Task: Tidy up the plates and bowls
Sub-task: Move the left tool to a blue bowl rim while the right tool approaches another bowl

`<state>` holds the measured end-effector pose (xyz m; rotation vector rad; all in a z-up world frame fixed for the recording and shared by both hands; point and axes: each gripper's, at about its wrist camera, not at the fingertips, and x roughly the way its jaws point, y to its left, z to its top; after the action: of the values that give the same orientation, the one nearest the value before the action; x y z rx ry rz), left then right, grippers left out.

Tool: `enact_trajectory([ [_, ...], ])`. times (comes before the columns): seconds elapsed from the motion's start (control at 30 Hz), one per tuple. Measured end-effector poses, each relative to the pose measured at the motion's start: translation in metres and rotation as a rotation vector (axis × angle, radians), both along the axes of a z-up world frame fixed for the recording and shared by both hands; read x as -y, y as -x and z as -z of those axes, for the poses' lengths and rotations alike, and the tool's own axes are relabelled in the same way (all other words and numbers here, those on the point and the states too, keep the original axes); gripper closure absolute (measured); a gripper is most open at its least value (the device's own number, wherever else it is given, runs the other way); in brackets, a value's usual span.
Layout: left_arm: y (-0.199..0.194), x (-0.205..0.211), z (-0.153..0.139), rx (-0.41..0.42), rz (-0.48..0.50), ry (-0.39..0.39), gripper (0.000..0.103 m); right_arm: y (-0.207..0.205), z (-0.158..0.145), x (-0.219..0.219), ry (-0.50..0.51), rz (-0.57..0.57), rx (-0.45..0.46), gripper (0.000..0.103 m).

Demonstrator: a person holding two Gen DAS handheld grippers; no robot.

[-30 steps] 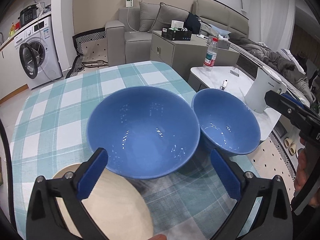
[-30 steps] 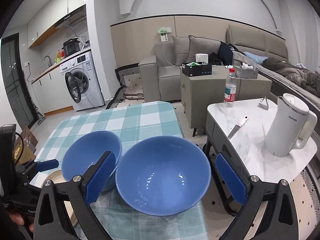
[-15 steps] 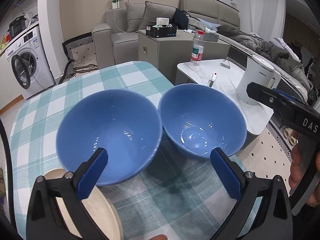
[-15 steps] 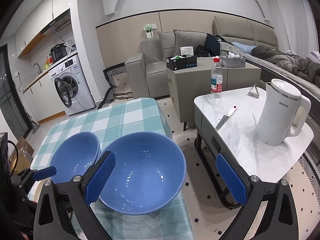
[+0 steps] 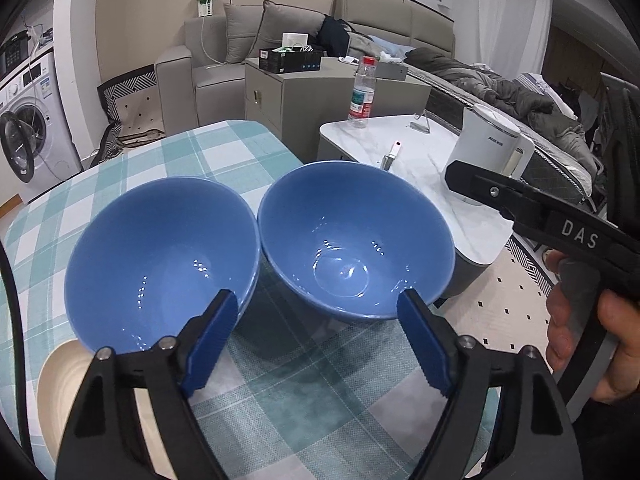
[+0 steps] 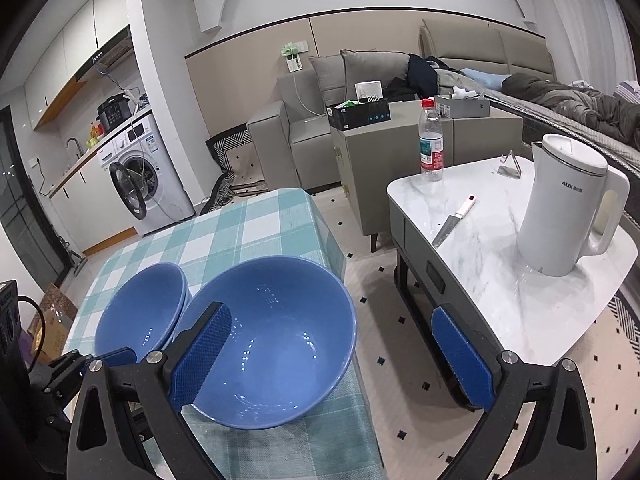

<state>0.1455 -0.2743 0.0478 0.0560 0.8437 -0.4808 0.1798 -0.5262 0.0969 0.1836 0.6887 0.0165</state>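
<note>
Two blue bowls stand side by side on the checked tablecloth (image 5: pixel 224 152): a left bowl (image 5: pixel 160 264) and a right bowl (image 5: pixel 356 240) at the table's right edge. My left gripper (image 5: pixel 316 336) hovers at their near rims; its jaws are closing, each tip sits by one bowl's rim, and no pad presses. A cream plate (image 5: pixel 60 392) lies at the lower left, partly under the gripper. My right gripper (image 6: pixel 334 356) is open. Its left finger (image 6: pixel 204 352) is over the right bowl (image 6: pixel 272 340), and the other finger (image 6: pixel 464 360) hangs beyond the table edge.
A white marble side table (image 6: pixel 500 288) stands just right of the dining table, carrying a white kettle (image 6: pixel 568 208), a knife (image 6: pixel 452 224) and a water bottle (image 6: pixel 432 144). Tiled floor shows in the gap between them. A hand (image 5: pixel 580 320) holds the right gripper.
My left gripper has shifted right, from framing the left bowl to the gap between the bowls, and its jaws have narrowed. My right gripper has shifted right, so only the right bowl's right side lies between its jaws.
</note>
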Motion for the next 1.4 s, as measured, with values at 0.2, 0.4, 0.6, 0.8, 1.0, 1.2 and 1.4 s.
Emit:
enact_trajectory([
  [0.2,0.0,0.004,0.004,-0.048,0.023,0.027,0.044,-0.001,0.002,0.002,-0.019,-0.008,-0.001,0.001],
  [0.4,-0.003,0.008,0.009,-0.069,-0.003,0.043,0.044,-0.006,0.009,0.0,-0.025,-0.022,-0.015,0.007],
  [0.6,-0.008,0.011,0.013,-0.076,-0.021,0.045,0.044,-0.012,0.019,0.001,-0.018,-0.016,-0.038,0.019],
  [0.8,-0.011,0.011,0.019,-0.081,-0.041,0.046,0.044,-0.021,0.033,0.009,-0.026,0.014,-0.081,0.029],
  [1.0,-0.015,0.01,0.02,-0.083,-0.053,0.056,0.044,-0.026,0.043,0.008,-0.026,0.012,-0.105,0.035],
  [1.2,-0.018,0.011,0.023,-0.087,-0.06,0.057,0.045,-0.03,0.049,0.004,-0.016,0.0,-0.119,0.041],
  [1.4,-0.022,0.012,0.025,-0.086,-0.065,0.048,0.05,-0.033,0.052,0.002,-0.012,-0.002,-0.127,0.043],
])
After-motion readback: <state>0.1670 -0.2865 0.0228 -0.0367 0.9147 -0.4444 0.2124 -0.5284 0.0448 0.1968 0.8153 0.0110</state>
